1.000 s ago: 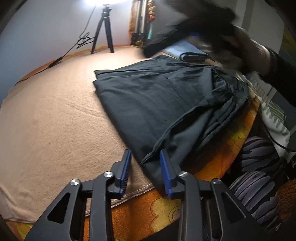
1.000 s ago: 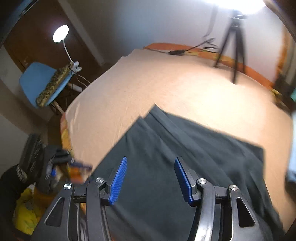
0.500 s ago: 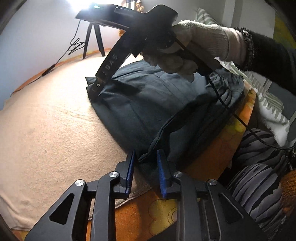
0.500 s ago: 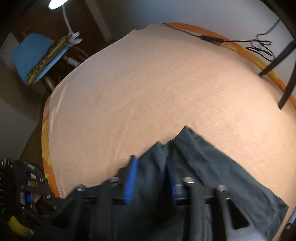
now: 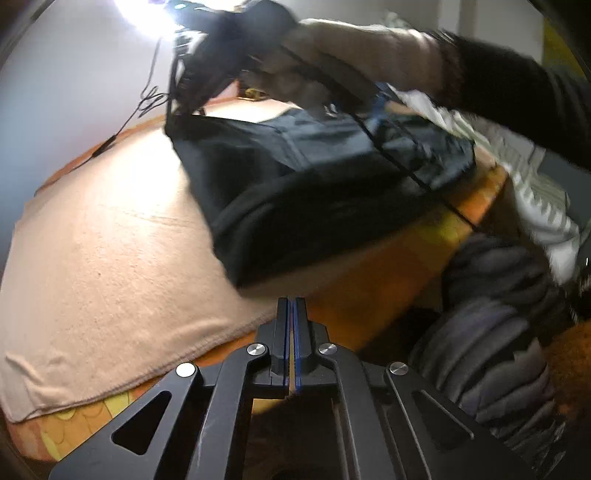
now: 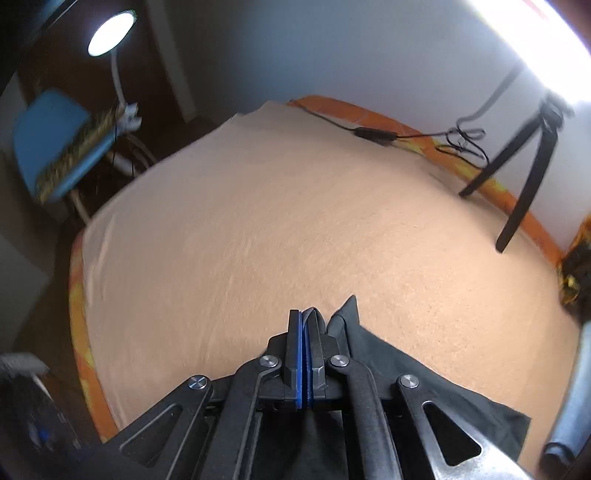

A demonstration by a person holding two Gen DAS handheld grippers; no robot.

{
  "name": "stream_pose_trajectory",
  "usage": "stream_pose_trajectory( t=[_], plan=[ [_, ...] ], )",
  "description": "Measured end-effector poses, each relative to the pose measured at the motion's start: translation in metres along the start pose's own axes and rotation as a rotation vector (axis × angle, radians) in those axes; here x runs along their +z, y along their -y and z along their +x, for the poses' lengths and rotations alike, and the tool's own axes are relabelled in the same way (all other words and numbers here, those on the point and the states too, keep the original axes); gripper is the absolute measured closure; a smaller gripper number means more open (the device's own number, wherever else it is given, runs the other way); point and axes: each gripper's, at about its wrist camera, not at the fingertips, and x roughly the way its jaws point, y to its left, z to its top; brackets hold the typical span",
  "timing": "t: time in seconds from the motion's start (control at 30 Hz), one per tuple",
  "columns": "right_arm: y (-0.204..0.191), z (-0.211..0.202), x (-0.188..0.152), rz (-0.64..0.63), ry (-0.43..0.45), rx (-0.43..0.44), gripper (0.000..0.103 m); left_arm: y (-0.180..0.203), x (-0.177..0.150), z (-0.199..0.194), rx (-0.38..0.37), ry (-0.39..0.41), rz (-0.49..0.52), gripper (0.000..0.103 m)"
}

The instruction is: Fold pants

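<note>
Dark pants [image 5: 306, 184] lie on a tan blanket [image 5: 110, 258] over the bed, their far end lifted. In the left wrist view my left gripper [image 5: 291, 306] is shut just in front of the pants' near edge; no cloth shows between its pads, and the frame is blurred. The right gripper [image 5: 195, 66], held by a gloved hand [image 5: 351, 62], pulls the far hem up. In the right wrist view my right gripper [image 6: 304, 321] is shut on a fold of the pants' hem [image 6: 349, 317], with the cloth [image 6: 424, 391] trailing down to the right.
A black tripod [image 6: 524, 162] and a cable [image 6: 376, 134] stand at the bed's far edge. A blue chair [image 6: 55, 144] and a lamp [image 6: 110, 33] are off the left side. Striped cushions [image 5: 491, 325] and an orange sheet edge [image 5: 388, 280] lie near right.
Both grippers have closed. The right one gripped the pants' far hem and lifted it, so the pants rise off the blanket. The left gripper shut near the near edge.
</note>
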Motion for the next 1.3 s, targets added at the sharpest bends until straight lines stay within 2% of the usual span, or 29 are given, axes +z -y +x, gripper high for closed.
stream_pose_trajectory(
  t=[0.07,0.2,0.27,0.3,0.37,0.5,0.63,0.7,0.77,0.87,1.03,1.07,1.2,1.3],
  plan=[
    [-0.001,0.001,-0.001,-0.021,-0.008,-0.005,0.103,-0.003,0.000,-0.002,0.014,0.020,-0.014,0.103],
    [-0.006,0.003,-0.004,-0.047,-0.028,0.001,0.103,-0.035,0.006,0.001,0.065,0.043,-0.089,0.100],
    [-0.005,0.003,-0.003,-0.047,-0.032,0.008,0.103,-0.043,0.012,0.004,0.073,0.053,-0.067,0.097],
    [-0.004,0.003,-0.005,-0.044,-0.033,0.008,0.103,-0.044,0.015,0.009,0.069,0.048,-0.044,0.087],
    [0.000,0.002,-0.007,-0.035,-0.036,0.017,0.103,-0.045,0.021,0.020,0.075,0.040,-0.001,0.075],
    [0.000,0.005,-0.010,-0.043,-0.048,0.017,0.103,-0.040,0.028,0.033,0.100,0.016,0.091,0.074],
    [-0.002,0.005,-0.010,-0.046,-0.049,0.023,0.103,-0.037,0.038,0.040,0.088,0.023,0.135,0.074],
    [0.000,0.005,-0.009,-0.038,-0.043,0.020,0.103,-0.031,0.040,0.044,0.063,0.020,0.155,0.096],
    [0.002,0.003,-0.009,-0.029,-0.036,0.018,0.103,-0.026,0.041,0.048,0.072,0.017,0.166,0.100],
    [0.002,-0.003,-0.009,-0.034,-0.016,-0.008,0.103,-0.024,0.041,0.041,0.087,0.050,0.129,0.101],
    [0.016,-0.022,-0.007,0.007,0.045,-0.047,0.103,-0.018,0.040,0.000,0.089,0.152,0.030,0.101],
    [0.021,-0.025,-0.006,0.021,0.055,-0.047,0.103,-0.014,0.038,-0.007,0.077,0.159,0.008,0.102],
    [0.030,-0.025,-0.007,0.054,0.060,-0.024,0.103,-0.004,0.029,-0.007,0.093,0.120,0.032,0.102],
    [0.033,-0.020,-0.010,0.063,0.051,-0.051,0.103,-0.010,0.023,-0.011,0.096,0.125,-0.032,0.102]
  ],
)
